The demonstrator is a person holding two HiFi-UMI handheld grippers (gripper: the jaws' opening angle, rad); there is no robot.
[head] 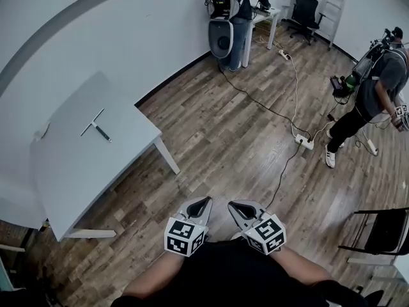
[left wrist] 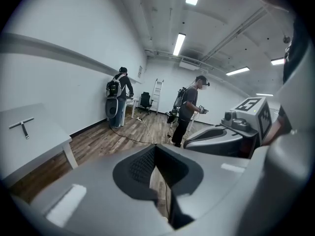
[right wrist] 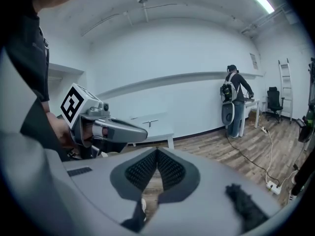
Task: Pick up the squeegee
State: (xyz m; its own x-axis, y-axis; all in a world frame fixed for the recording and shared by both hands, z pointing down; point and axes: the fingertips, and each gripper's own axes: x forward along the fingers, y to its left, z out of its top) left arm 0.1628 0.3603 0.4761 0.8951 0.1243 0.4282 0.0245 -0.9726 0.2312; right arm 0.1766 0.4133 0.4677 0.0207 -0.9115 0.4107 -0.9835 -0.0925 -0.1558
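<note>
wood floor lay before the worktop bearing the squeegee; left tool and right tool were pressed together, empty; one should spread while nearing the handle.

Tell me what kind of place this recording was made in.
Probably a sparse office or lab room used for recording sessions. A plain white table carries a squeegee, an office chair and a ladder stand by the far wall, and a power strip trails cables across the wood-look floor.
</note>
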